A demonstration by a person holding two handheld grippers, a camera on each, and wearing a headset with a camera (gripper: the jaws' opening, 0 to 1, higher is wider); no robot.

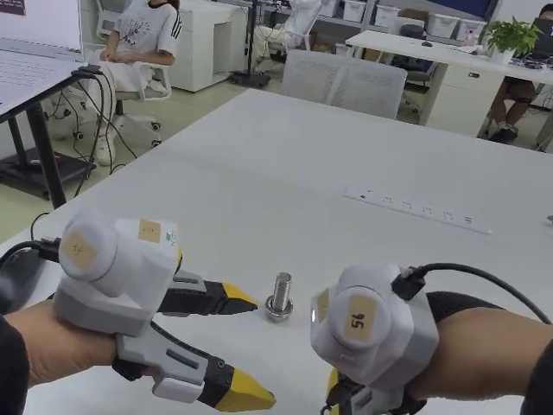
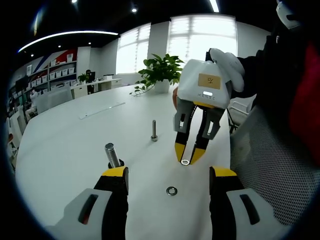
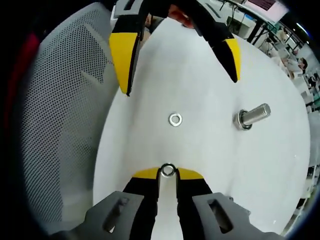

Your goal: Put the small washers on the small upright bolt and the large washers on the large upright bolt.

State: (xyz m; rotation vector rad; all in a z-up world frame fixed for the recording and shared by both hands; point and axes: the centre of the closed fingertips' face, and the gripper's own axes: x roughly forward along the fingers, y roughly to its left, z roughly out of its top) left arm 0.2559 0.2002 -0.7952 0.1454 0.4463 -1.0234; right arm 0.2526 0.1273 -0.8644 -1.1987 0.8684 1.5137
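Right gripper view: held washer (image 3: 168, 170) pinched by its rim at the very tips of the right gripper (image 3: 168, 175). The jaws are closed down to the ring's width, with the hole left clear and facing the camera. Likely reason: the gripper points down at the desk (image 1: 259, 173), so the ring rides about level, ready to drop over a shank. Small or large size: cannot tell.

Loose washer (image 3: 175, 119) lies flat on the desk at 12 o'clock from the held one, apart from it. Large bolt (image 3: 252, 116) stands at 2 o'clock, threaded end up. It has a wider collar at its foot; bolt head or seated washers, cannot tell.

Left gripper view: small bolt (image 2: 154, 130) stands upright farther out, at about 11 o'clock from the held washer and well apart from the large bolt. The held washer sits over neither bolt and looks clear of the desk.

Left gripper (image 2: 169, 172): jaws wide open, nothing in them. The loose washer lies just ahead of the gap, roughly midway between the tips. The large bolt is just beside the tip at 10 o'clock. My reading: this gripper is parked open near the loose washer as the next pick, while the right gripper does the placing.

Head view: left gripper at 9 o'clock of the large bolt, right gripper at 4 o'clock, both low over the desk.
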